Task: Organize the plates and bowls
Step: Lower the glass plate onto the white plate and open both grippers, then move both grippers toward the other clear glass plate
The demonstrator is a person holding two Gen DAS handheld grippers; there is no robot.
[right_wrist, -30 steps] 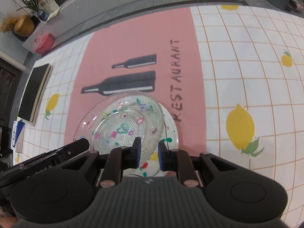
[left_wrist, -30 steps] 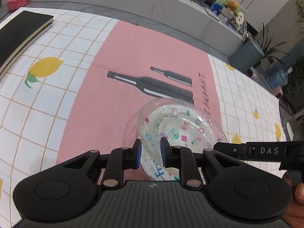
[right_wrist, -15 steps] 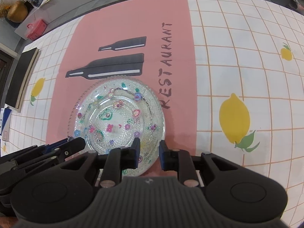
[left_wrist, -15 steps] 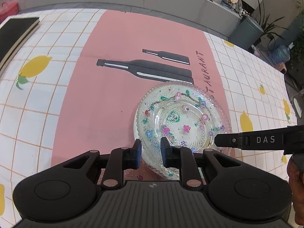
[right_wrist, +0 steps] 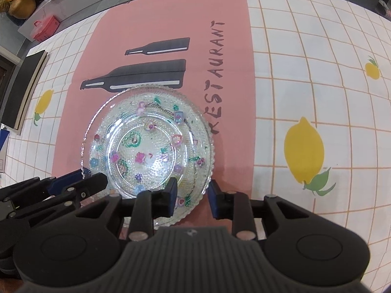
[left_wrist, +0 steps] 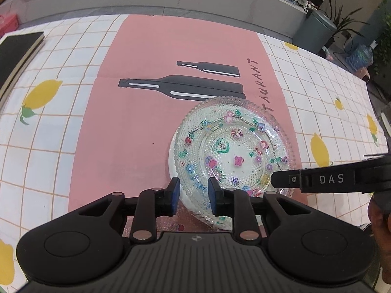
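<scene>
A clear beaded glass dish (left_wrist: 234, 146) (right_wrist: 146, 146) lies flat on a white plate (left_wrist: 171, 156) with a coloured flower pattern, on the pink mat (left_wrist: 122, 122). My left gripper (left_wrist: 193, 190) straddles the dish's near left rim. Its jaws are opening, and the blue pads stand off the glass. My right gripper (right_wrist: 192, 191) straddles the near right rim the same way, jaws opening with the rim loose between the pads. Each gripper shows in the other's view: the right one's finger (left_wrist: 330, 179) over the dish's right edge, the left gripper (right_wrist: 73, 185) at its left edge.
The mat lies on a white checked cloth with lemons (right_wrist: 304, 149). A black book (left_wrist: 17, 53) lies at the far left edge of the table. A red box (right_wrist: 46, 26) and a grey bin (left_wrist: 315, 31) stand beyond the table. A hand (left_wrist: 381, 212) shows at the right.
The glass dish, tilted and held off the white plate a second ago, now lies flat on it. Both grippers' jaws have widened around the rim.
</scene>
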